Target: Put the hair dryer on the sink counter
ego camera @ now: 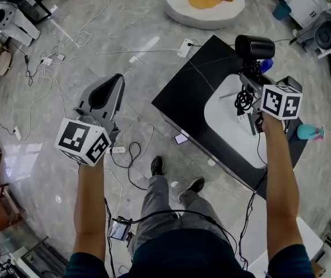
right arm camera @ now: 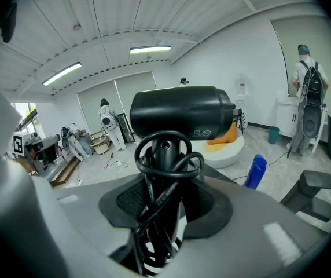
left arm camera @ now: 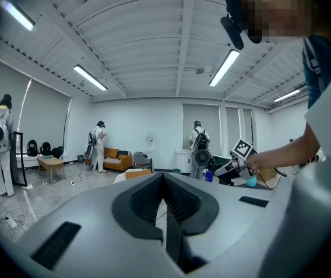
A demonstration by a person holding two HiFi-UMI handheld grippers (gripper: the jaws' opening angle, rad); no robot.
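You have the hair dryer clamped by its handle in your right gripper. It stands upright, with the barrel on top, held over the far part of the sink counter above the far edge of the white basin. It is all black: a short, fat, glossy barrel lying crosswise on a slim handle.

The right gripper view shows what the head view only hints at. The black cord is looped round the handle just under the barrel, and more of it runs down between the two pads, which press on the handle and cord together. It also shows a blue bottle to the right, beyond the dryer.

The head view alone shows the counter and basin beneath the dryer, and a teal cup at the counter's right end.

Your left gripper is out over the floor to the left, well apart from the counter. Its own view shows the jaws together with nothing between them, and the dryer end-on, far right.
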